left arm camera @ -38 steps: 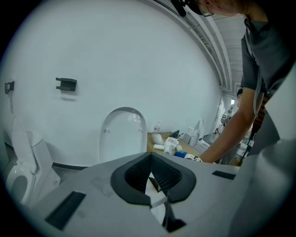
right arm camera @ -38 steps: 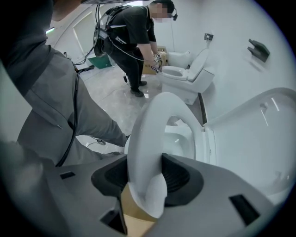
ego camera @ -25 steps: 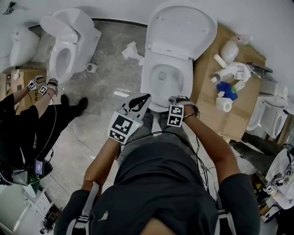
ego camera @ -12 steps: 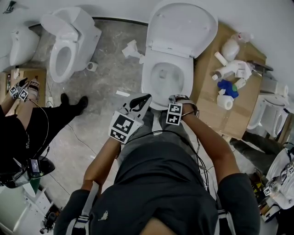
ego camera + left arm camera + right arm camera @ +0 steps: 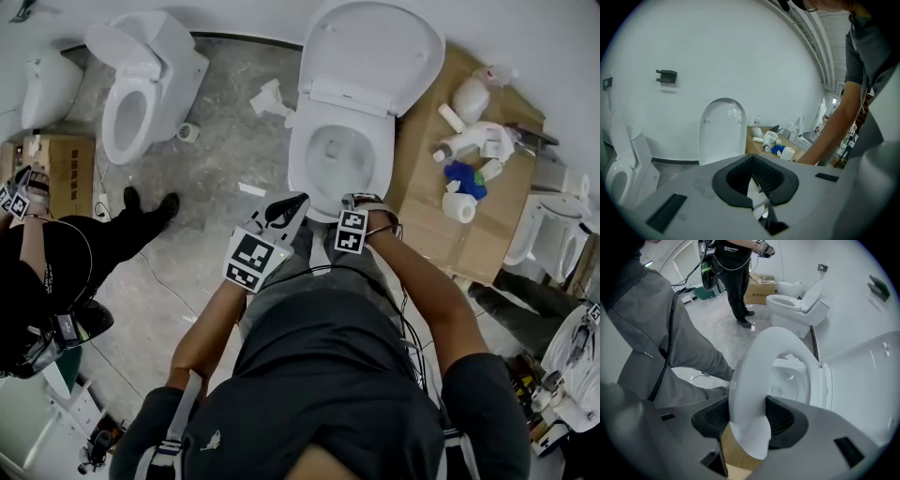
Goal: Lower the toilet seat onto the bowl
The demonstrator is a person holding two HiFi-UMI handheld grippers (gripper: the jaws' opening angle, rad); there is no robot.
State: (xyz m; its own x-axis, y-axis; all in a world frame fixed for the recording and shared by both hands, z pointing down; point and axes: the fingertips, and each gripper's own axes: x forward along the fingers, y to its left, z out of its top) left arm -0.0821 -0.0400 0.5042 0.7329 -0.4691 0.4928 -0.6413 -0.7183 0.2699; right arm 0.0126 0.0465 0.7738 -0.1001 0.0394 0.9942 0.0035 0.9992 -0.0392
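Head view: a white oval toilet seat sat low over the white ceramic bowl at 12 o'clock from the person, with the white rounded lid upright behind it. The right gripper pointed down at the seat's front rim. The left gripper hung just beside it at 9 o'clock, clear of the toilet. A flat brown cardboard sheet lay at 2 o'clock, bearing white plastic bottles and a white paper roll. A second white toilet stood at 10 o'clock.

Left gripper view — the black ribbed jaws were pressed together at their tips with nothing between them. The lid stood at 12 o'clock.

Right gripper view — the jaws stood wide, pinching the seat's front rim, with both pads against it. The seat slanted back toward the lid at 3 o'clock, and the bowl showed through its ring. Whether the front rim touched the bowl could not be told.
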